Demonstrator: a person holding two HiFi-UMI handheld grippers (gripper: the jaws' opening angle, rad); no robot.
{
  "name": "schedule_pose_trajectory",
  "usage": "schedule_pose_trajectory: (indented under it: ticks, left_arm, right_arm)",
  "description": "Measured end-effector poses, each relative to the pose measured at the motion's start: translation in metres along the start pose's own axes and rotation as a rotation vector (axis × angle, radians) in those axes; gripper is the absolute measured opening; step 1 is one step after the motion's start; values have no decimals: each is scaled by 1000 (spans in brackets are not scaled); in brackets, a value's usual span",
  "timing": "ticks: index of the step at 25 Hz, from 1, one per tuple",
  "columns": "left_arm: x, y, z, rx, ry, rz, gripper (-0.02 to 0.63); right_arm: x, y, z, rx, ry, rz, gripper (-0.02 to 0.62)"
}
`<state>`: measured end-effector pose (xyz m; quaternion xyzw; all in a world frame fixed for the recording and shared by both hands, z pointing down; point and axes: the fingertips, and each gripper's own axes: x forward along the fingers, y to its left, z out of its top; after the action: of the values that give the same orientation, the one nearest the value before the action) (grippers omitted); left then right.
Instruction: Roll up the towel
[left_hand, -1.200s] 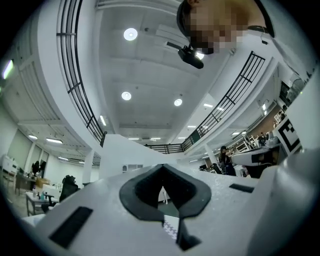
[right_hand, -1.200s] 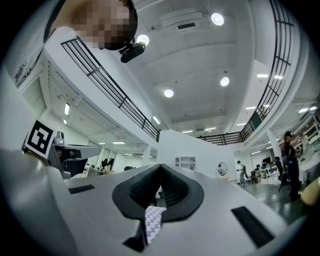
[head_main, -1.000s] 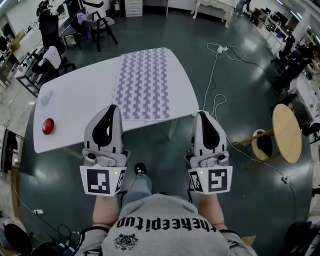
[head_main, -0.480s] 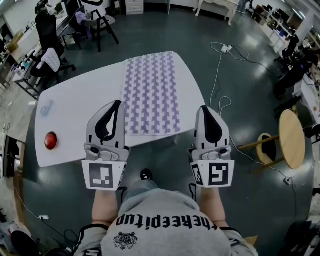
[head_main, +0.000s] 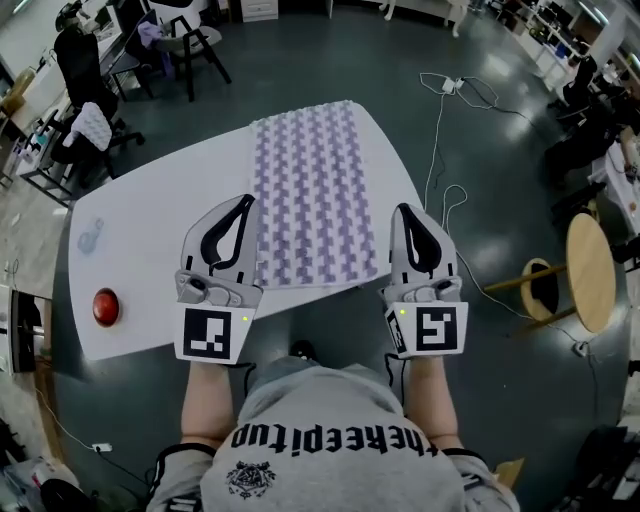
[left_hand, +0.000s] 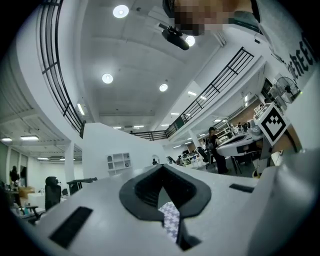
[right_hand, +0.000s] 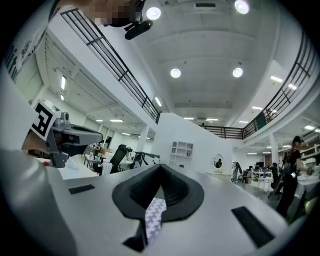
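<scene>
Towel (head_main: 312, 195) lies flat on white table (head_main: 170, 230), 12 o'clock from me. Left gripper (head_main: 244, 201) and right gripper (head_main: 405, 209) both closed, empty (flanking its near end). Red button (head_main: 106, 305) at 9 o'clock; floor cable (head_main: 437, 150) at 2 o'clock.

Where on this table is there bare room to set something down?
On the table, the widest bare patch lies between the towel and the red button and clear item at the left end. A thin strip runs right of the towel. Left gripper and right gripper crowd the near edge.
</scene>
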<state>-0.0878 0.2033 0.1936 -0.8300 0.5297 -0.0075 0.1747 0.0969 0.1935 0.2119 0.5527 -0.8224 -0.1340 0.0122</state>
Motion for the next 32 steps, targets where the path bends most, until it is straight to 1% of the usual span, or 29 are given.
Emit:
schedule_pose_trajectory:
  ticks: [3,8,10,13,17,18,20,23,25,28,30,32]
  left_arm:
    - [13,3,-24,21,43,-45,5]
    - [24,-13,-76,104,143,-154,5]
    - [22,-23,-99,104,190,-194,5]
    - [17,-43,-138,86,285,-244,5]
    - [1,-76,-193,72,406,-333,5]
    - [-5,-82,-205,85,440,-361,5]
    - [-16,-92,-230,139,512,-417,6]
    - [-31,-104,-262,215,604,-504,9]
    - [-42,-114,-280,237,653,-563,41]
    - [-55,-126,-306,273,719,-650,88]
    - [-56,-129,-323,295,765,-705,108]
    - [-51,-128,-339,294,810,-758,139]
  right_arm:
    - [17,8,-26,-23,76,31,3]
    - [26,23,-82,-37,237,116,3]
    - [21,31,-106,-51,303,162,3]
    - [7,36,-143,-72,407,226,3]
    - [-15,43,-190,-100,509,329,3]
    - [-21,46,-201,-111,532,357,3]
    - [-30,52,-222,-145,579,415,5]
    - [-46,61,-253,-179,646,503,26]
    - [-59,66,-272,-207,688,560,47]
    - [-74,74,-301,-283,759,650,78]
    - [-74,75,-319,-319,804,701,95]
    - [-67,71,-336,-338,849,746,110]
